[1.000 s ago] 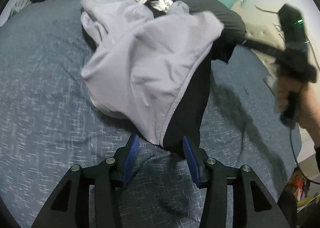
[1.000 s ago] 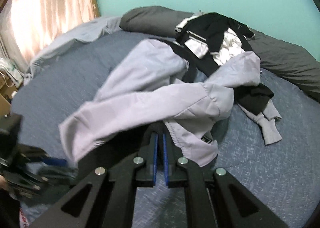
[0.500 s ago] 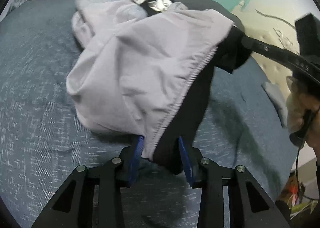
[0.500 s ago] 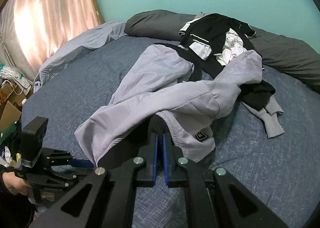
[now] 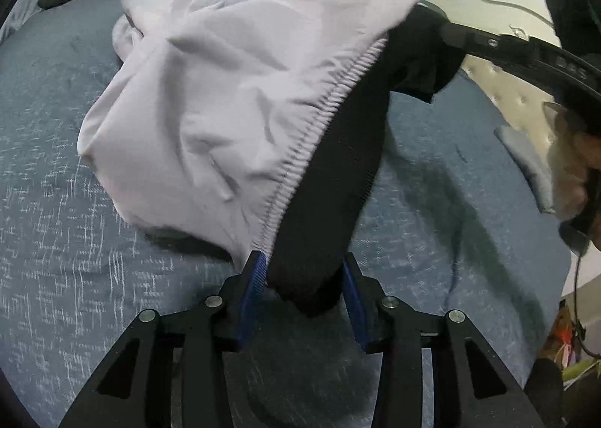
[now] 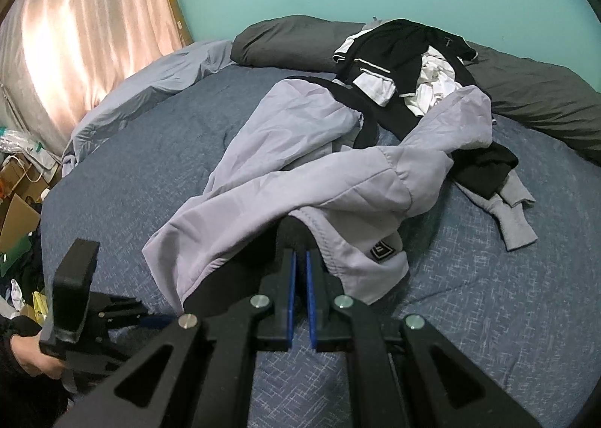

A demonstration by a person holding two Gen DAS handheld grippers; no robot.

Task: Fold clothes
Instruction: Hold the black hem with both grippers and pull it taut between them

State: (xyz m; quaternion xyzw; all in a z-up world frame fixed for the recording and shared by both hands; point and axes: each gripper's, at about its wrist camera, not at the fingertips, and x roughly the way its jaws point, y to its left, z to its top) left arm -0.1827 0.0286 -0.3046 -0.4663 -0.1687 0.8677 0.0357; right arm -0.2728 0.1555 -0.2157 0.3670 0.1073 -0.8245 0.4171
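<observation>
**Both tongs on the hem of one lavender jacket, stretched above the bed**

Left gripper (image 5: 304,279): jaws part open, just closed a little further, with the black lining at the hem of the lavender jacket (image 5: 225,108) bunched between the blue pads (image 5: 253,277). Right-hand pad hidden behind the cloth; firm pinch on that side not confirmed. Right gripper (image 6: 299,266): jaws all but closed, clamped on the dark inner edge of the same hem; pad tips buried under the fold.

Hidden or unclear:
- Far half of the jacket crumpled; sleeves and front not separable.
- In the left wrist view, right gripper (image 5: 443,29) seen only as a black arm running out of frame at upper right, tip sunk in black fabric.
- Hand (image 6: 28,356) on the left tool cut off at the lower left edge of the right wrist view.
- Pile of black and white clothes (image 6: 405,63) tangled; count of items not readable.

Position: hem held off the blue bedspread (image 6: 488,296) between the two tongs, elastic edge running diagonally from one to the other. Rest of the jacket trailing away towards the dark pillows (image 6: 293,41), touching the pile. Grey cuffed sleeve (image 6: 514,217) flat on the bedspread to the right.
</observation>
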